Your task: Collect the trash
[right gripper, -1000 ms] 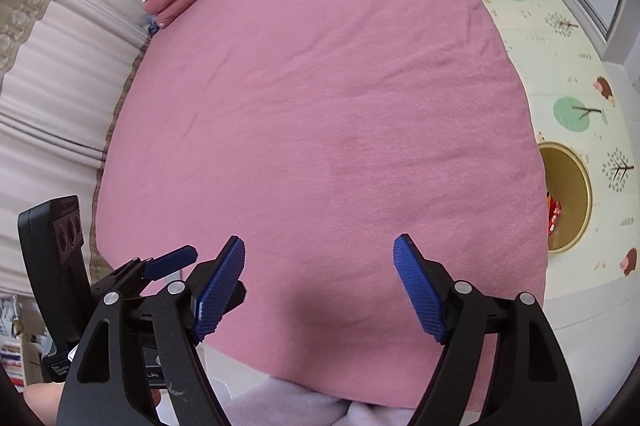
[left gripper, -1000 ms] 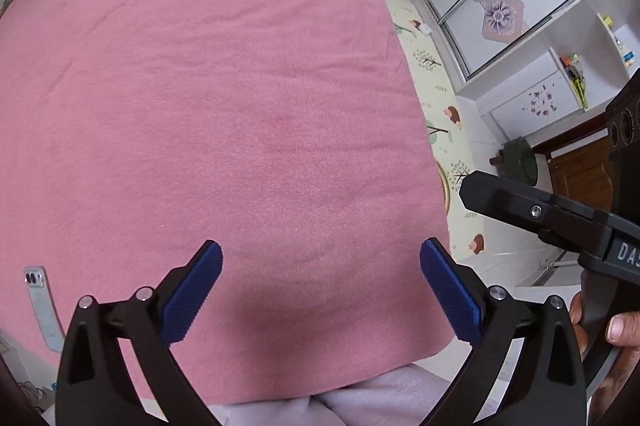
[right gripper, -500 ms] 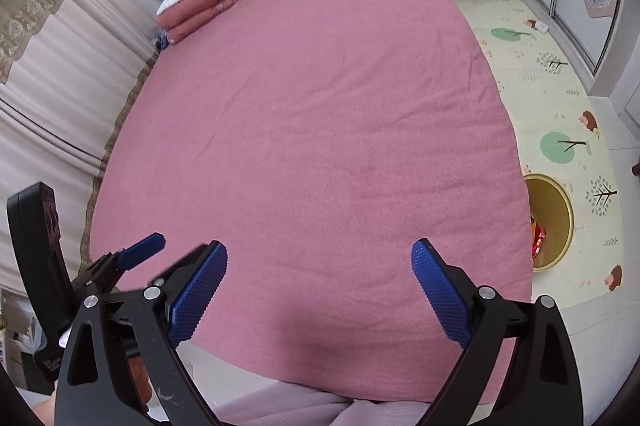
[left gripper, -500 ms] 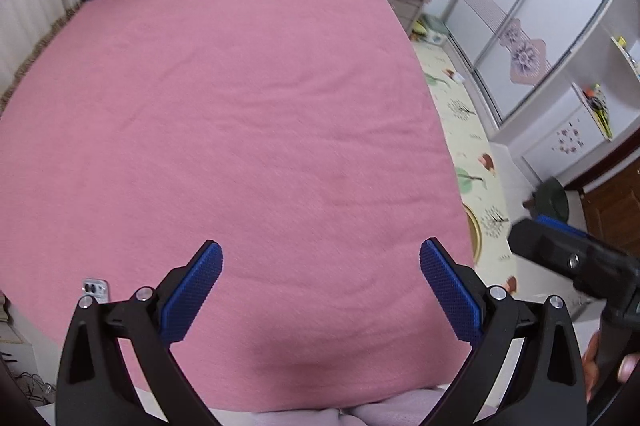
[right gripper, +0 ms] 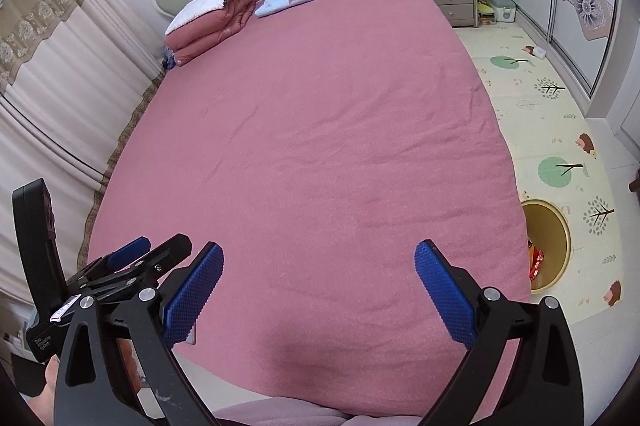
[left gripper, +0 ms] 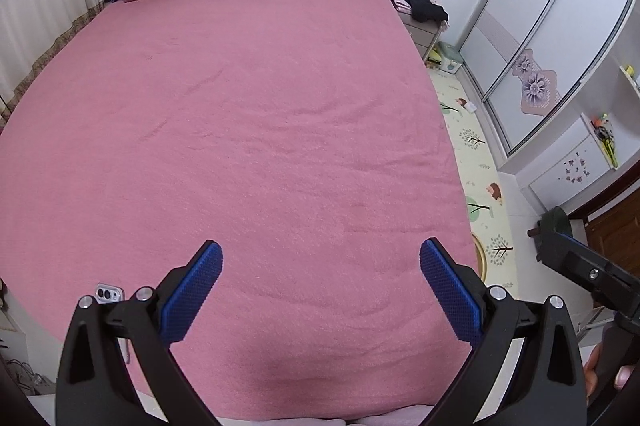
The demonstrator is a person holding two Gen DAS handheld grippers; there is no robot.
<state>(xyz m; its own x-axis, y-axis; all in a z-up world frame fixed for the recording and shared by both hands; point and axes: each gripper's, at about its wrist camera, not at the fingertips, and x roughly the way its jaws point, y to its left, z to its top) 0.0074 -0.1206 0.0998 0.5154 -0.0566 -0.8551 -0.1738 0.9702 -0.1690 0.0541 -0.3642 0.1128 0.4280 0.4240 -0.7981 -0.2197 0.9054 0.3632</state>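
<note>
The bed [left gripper: 256,130] fills both views, its pink cover bare of litter. Beside it on the floor, the bin [right gripper: 548,246] shows fully only in my right view, with a red wrapper [right gripper: 535,264] inside, so the trash looks gathered there. My left claw [left gripper: 320,282] and right claw [right gripper: 318,280] both stand wide and empty; the right's jaws have just been opening. Only the left view shows a phone [left gripper: 110,294] at the bed's edge.
</note>
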